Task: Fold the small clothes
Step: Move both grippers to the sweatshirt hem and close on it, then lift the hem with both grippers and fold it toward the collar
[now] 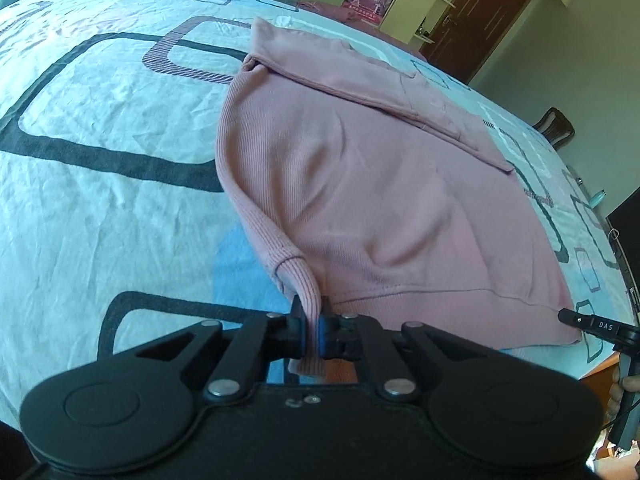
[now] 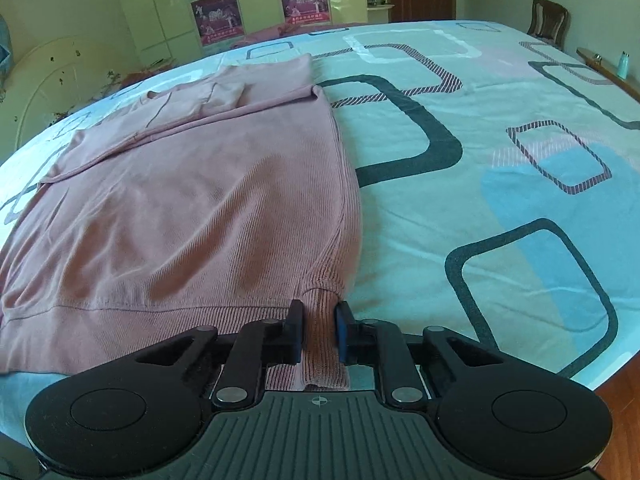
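Observation:
A pink ribbed sweater point(image 1: 380, 184) lies flat on the patterned bedsheet point(image 1: 100, 208), its sleeves folded across the upper part. My left gripper point(image 1: 311, 312) is shut on the ribbed cuff at the sweater's near left corner, and the fabric is pinched between the pads. In the right wrist view the same sweater point(image 2: 180, 208) spreads to the left. My right gripper point(image 2: 319, 312) is shut on the ribbed hem corner at its near right side. The right gripper's tip point(image 1: 568, 316) also shows at the sweater's far hem corner, held by a hand point(image 1: 628, 384).
The bedsheet point(image 2: 480, 160) stretches wide to the right of the sweater. The bed's near edge meets a wooden floor point(image 2: 624, 400). Beyond the bed stand a chair point(image 2: 550, 20), a brown door point(image 1: 480, 12), a wardrobe with posters point(image 2: 216, 16) and a bottle point(image 2: 623, 65) on a ledge.

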Available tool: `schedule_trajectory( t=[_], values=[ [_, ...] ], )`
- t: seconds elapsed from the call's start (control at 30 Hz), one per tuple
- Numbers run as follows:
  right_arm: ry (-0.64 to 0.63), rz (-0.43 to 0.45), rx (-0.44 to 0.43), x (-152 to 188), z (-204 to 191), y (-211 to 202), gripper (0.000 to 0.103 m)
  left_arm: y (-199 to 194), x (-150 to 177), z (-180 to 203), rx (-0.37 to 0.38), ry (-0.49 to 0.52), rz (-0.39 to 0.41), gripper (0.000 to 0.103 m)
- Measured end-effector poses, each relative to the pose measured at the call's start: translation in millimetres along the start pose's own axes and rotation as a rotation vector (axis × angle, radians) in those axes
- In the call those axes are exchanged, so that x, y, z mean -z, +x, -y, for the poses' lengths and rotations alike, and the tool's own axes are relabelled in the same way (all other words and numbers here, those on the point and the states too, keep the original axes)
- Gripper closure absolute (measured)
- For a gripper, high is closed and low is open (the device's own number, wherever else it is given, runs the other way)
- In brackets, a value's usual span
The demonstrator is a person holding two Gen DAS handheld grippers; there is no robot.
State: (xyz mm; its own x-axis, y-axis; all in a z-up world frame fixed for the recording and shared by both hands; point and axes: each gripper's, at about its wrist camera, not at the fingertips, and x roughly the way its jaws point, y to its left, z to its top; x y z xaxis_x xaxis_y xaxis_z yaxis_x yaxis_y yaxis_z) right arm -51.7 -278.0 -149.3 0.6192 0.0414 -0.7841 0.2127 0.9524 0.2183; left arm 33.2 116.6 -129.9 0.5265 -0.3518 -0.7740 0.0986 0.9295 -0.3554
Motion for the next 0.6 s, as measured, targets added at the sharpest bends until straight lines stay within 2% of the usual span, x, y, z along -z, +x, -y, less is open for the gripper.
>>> schedule_trajectory(
  t=[0.27,0.43,0.6],
  values=[
    [0.063,0.076,-0.131,-47,3,-20,0.094,-14,-50,14,0.071,-0.003,0.121,0.099],
    [0.073,0.144,-0.184,-97,-5,-17,0.094,-8,-99,23,0.088,-0.012,0.212,0.099],
    [0.104,0.198,-0.203,-153,-9,6,0.094,11,-149,27,0.081,-0.031,0.285,0.099]
  ],
)
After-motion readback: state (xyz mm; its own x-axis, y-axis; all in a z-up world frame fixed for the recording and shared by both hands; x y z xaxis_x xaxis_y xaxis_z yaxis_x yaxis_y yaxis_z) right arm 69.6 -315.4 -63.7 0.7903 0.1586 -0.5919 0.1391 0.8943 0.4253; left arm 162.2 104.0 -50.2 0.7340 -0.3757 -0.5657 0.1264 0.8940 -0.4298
